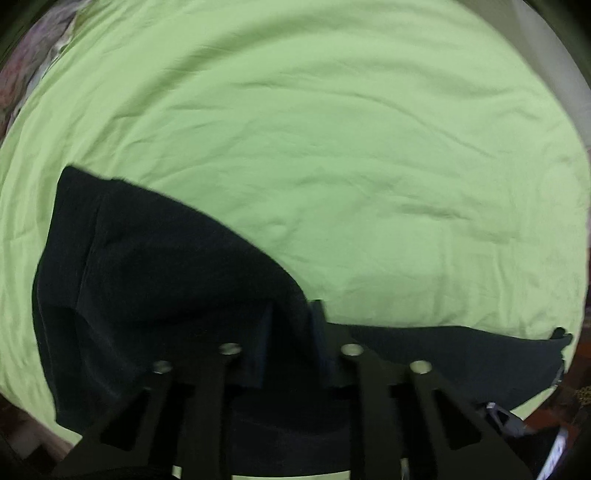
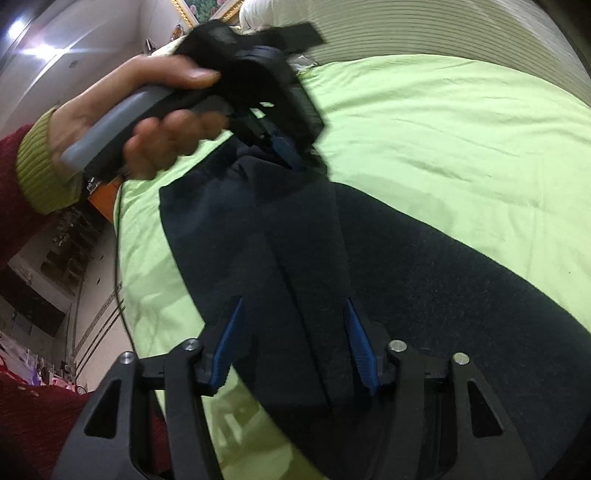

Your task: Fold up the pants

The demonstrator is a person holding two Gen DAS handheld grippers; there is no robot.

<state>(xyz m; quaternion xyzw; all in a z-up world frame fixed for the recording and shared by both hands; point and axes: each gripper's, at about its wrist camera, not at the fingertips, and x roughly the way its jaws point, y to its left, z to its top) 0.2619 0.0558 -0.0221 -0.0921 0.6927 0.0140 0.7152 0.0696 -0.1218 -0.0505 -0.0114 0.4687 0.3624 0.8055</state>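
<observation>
Dark navy pants (image 1: 155, 266) lie on a light green bed sheet (image 1: 332, 147). In the left wrist view my left gripper (image 1: 291, 314) is shut on a raised fold of the pants, which drape down to the left. In the right wrist view the pants (image 2: 424, 266) stretch across the sheet (image 2: 443, 129). My right gripper (image 2: 295, 310) holds a lifted fold of the pants between its blue pads (image 2: 360, 343), jaws fairly wide apart. The left gripper (image 2: 291, 155), held by a hand, pinches the pants' far end there.
The bed's edge and the floor (image 2: 99, 295) lie to the left in the right wrist view. A ribbed pale headboard or cushion (image 2: 424, 26) stands beyond the sheet. A patterned cloth (image 1: 33, 66) sits at the far left corner.
</observation>
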